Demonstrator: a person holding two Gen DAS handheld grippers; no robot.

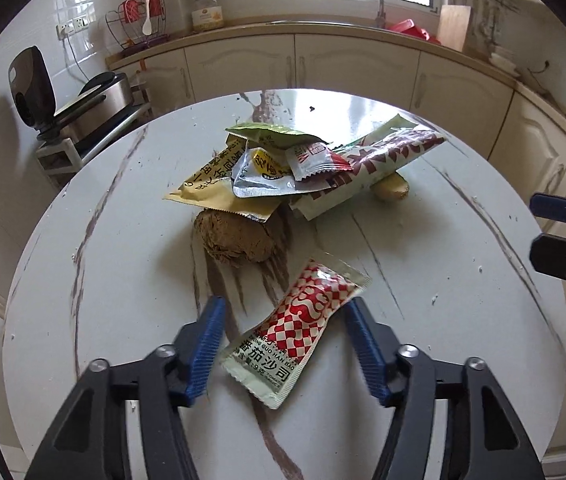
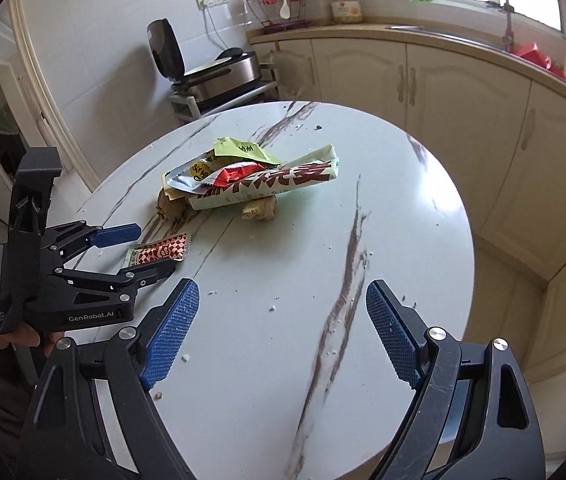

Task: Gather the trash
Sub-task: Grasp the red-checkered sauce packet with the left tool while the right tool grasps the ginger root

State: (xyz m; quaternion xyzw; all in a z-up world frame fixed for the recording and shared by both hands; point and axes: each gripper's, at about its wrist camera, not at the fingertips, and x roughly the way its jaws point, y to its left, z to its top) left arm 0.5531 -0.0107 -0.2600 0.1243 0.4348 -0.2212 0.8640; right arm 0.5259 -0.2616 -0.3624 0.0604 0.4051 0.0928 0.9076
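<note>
Red-checked ketchup sachet (image 1: 301, 330) flat on round marble table (image 1: 463, 280), between spread fingers of left gripper (image 1: 283, 316), not pinched. Beyond it, brown crumpled wad (image 1: 235, 240) and heap of wrappers (image 1: 303, 164) at table centre. Right gripper (image 2: 283, 300) spread wide above bare tabletop, holding nothing

Layout of wrappers on the round marble-patterned table (image 1: 463, 240).

Red-checked ketchup sachet (image 1: 299, 330) lies nearest; behind it a brown crumpled lump (image 1: 235, 242), apparently partly under the heaped foil and paper wrappers (image 1: 283, 168).
</note>
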